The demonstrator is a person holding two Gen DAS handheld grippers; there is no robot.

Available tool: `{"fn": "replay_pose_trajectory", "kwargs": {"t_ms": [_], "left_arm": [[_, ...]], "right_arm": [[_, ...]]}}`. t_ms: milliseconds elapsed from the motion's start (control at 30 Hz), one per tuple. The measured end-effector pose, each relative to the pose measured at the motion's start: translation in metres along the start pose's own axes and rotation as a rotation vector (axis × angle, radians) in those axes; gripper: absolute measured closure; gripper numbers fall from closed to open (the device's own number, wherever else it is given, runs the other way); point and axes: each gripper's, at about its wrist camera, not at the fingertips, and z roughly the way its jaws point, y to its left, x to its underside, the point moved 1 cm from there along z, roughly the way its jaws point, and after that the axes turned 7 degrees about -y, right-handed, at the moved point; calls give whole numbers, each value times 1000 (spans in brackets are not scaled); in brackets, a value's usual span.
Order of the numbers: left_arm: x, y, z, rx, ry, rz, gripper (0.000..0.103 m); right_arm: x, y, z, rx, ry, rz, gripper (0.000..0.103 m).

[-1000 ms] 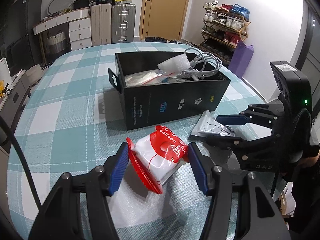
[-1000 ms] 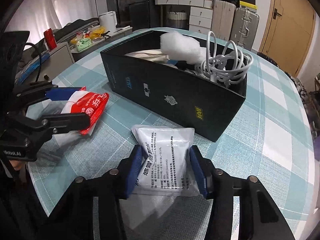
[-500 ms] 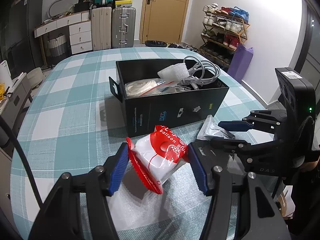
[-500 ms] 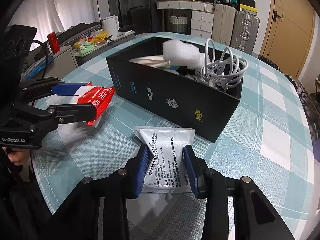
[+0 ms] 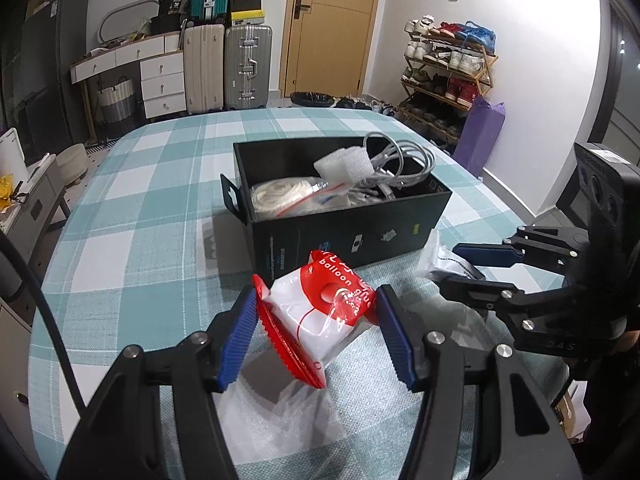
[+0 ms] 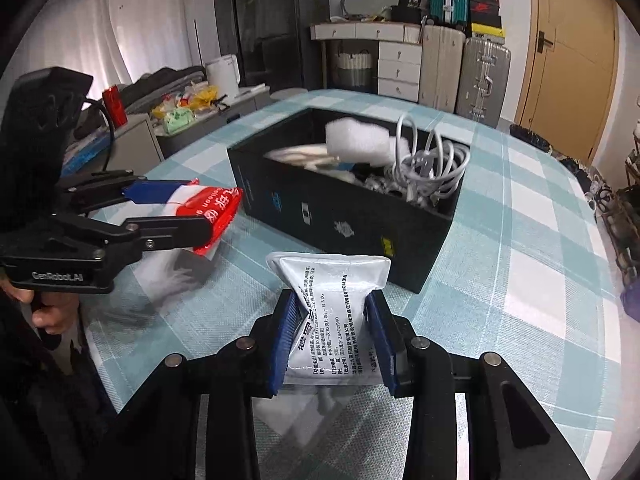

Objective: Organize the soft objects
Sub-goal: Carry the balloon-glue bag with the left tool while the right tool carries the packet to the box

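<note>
My left gripper (image 5: 317, 300) is shut on a red and white balloon-glue packet (image 5: 324, 316), held clear of the checked tablecloth. The right wrist view shows that packet (image 6: 208, 204) pinched in the left gripper (image 6: 200, 210) at the left. My right gripper (image 6: 331, 298) is shut on a white sachet with black print (image 6: 334, 288), squeezed into a waist between the blue pads and raised off the table. The left wrist view shows the right gripper (image 5: 448, 264) with the sachet (image 5: 436, 256) at the right. Just beyond both stands an open black box (image 5: 340, 232) (image 6: 340, 216).
The box holds a white foam block (image 5: 344, 166), a coiled white cable (image 5: 400, 160) and a bagged white rope (image 5: 284, 196). A clear bubble-wrap sheet (image 5: 280, 420) lies on the table under the left gripper. A hand (image 6: 52, 316) grips the left tool.
The right jaws narrowed onto the sachet, which crumpled between the pads and rose off the table. The left gripper kept its hold on the packet and stayed about where it was.
</note>
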Motion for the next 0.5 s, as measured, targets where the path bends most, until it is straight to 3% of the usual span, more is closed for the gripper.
{"fn": "replay_pose_trajectory", "kwargs": {"t_ms": [500], "left_arm": [[-32,1,-8,-5,-74,3,44]], "right_arm": [[-37,13,-31,-11,-157,10,66]]}}
